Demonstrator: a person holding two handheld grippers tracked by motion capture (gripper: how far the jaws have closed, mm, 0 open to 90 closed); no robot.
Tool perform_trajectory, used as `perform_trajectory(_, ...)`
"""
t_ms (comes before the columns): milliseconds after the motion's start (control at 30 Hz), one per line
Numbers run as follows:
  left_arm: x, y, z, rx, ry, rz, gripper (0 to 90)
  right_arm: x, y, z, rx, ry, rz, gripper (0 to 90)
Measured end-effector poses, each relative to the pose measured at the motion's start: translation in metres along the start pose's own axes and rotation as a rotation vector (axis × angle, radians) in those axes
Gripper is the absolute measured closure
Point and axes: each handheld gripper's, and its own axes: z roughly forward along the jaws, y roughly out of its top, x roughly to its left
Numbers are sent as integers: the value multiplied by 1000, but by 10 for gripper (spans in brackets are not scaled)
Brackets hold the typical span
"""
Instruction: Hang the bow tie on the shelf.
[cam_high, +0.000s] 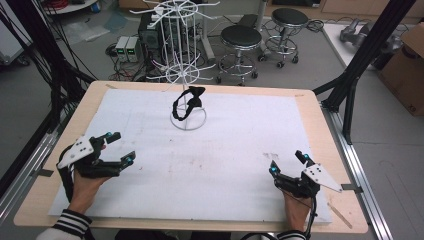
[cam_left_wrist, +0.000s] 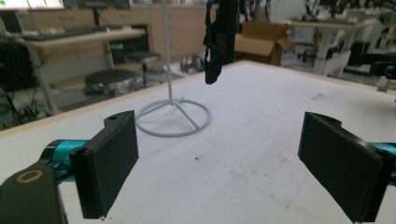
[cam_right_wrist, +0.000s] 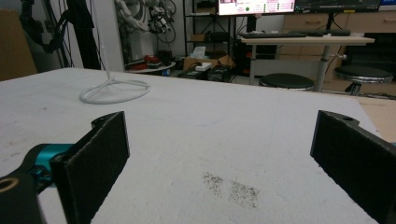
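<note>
A white sheet (cam_high: 215, 165) covered most of the pale wooden tabletop (cam_high: 320, 115), leaving a bare wood margin along every edge. The left gripper (cam_high: 121, 147) sat near the left edge towards the near corner, its fingers (cam_left_wrist: 109, 163) spread wide with nothing between them. The right gripper (cam_high: 289, 163) sat near the right edge, fingers (cam_right_wrist: 93, 161) likewise spread and empty. Between them the sheet lay open, with a dark smudge (cam_right_wrist: 231, 188) just ahead of the right gripper. A white wire rack with a ring base (cam_high: 187, 120) stood towards the far edge, a black strap-like item (cam_high: 187, 102) hanging on it. No writing was readable.
</note>
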Motion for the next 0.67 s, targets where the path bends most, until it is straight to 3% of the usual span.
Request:
perform_trajectory(167,3,-25,-16,3,35,-31,126,0,0,0,-1,-1,-6,35)
perform_trajectory(300,5,-36,-23,-4,62,-47,126,0,0,0,2,-3,-9,35)
perform_trajectory(500,6,-40,-25,-28,87,-59,127,0,0,1,4,-6,-12,35)
perform_trajectory(667,6,-41,-26,-32,82,-62,128,1,0,1,10,-7,-17,35)
